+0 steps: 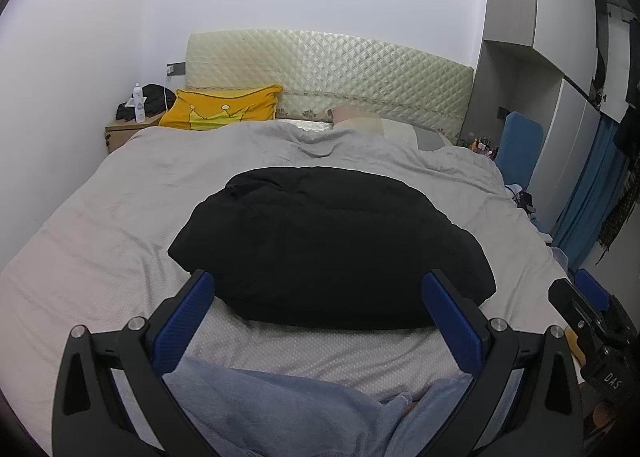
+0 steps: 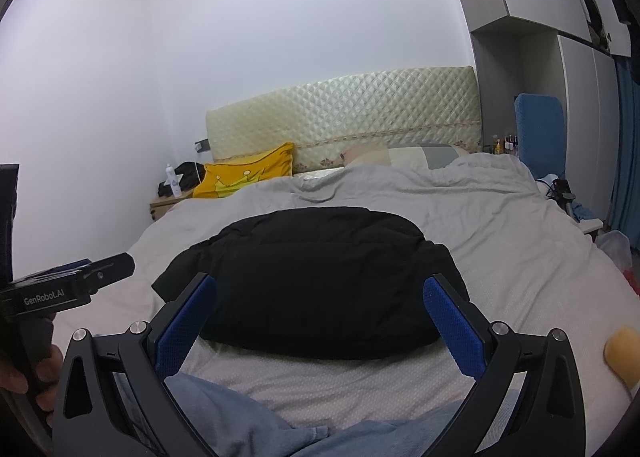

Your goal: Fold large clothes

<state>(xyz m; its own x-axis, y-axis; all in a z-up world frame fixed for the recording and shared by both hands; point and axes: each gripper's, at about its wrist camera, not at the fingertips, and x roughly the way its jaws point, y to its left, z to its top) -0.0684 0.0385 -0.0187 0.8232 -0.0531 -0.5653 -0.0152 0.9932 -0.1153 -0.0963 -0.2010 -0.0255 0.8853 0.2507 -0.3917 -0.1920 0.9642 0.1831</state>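
Note:
A black padded garment (image 1: 332,245) lies folded into a thick bundle in the middle of the bed (image 1: 104,225); the right wrist view shows the same garment (image 2: 316,277). My left gripper (image 1: 320,293) hovers just short of its near edge, open, nothing between the blue pads. My right gripper (image 2: 320,295) hovers the same way, open and empty. Each view catches the other gripper at its side: the right one (image 1: 588,297) at the right edge, the left one (image 2: 92,273) at the left edge, held by a hand (image 2: 24,373).
Light blue cloth (image 1: 280,409) lies at the near edge of the bed, below the grippers. A yellow pillow (image 1: 224,109) and a quilted headboard (image 1: 332,69) stand at the far end. A nightstand (image 1: 128,129) with a bottle is at far left; wardrobes (image 1: 560,57) and blue curtains line the right.

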